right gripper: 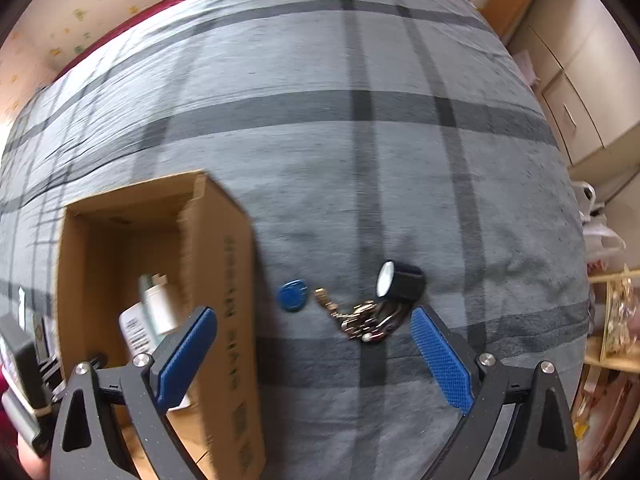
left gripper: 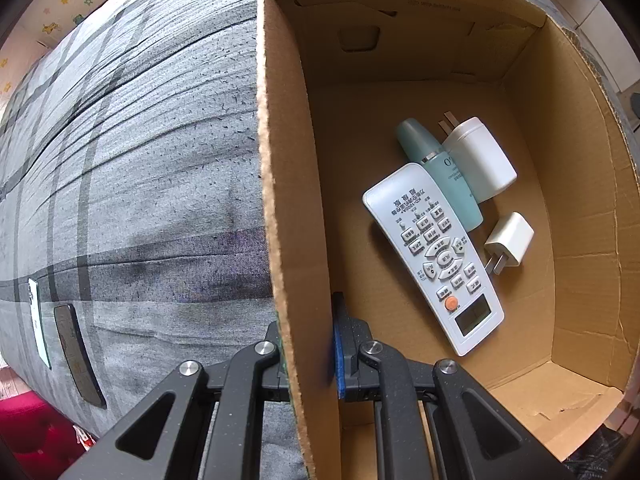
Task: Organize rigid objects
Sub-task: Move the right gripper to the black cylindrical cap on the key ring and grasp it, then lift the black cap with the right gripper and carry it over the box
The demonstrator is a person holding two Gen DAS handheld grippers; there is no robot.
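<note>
Left tongs (left gripper: 308,356) pinch the box wall (left gripper: 292,200); keys (right gripper: 360,316) lie beside it.

An open cardboard box (left gripper: 296,216) on the bed holds a white remote (left gripper: 434,256), teal bottle (left gripper: 440,172), white bottle (left gripper: 480,158) and charger (left gripper: 510,240). Keys (right gripper: 360,318) with a blue tag (right gripper: 293,295) lie right of it.

Both wrist views look down, sharing the cardboard box (left gripper: 296,200).

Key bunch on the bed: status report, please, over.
Left claw shut on box wall. Right claw open, short of key bunch. Nothing between.
</note>
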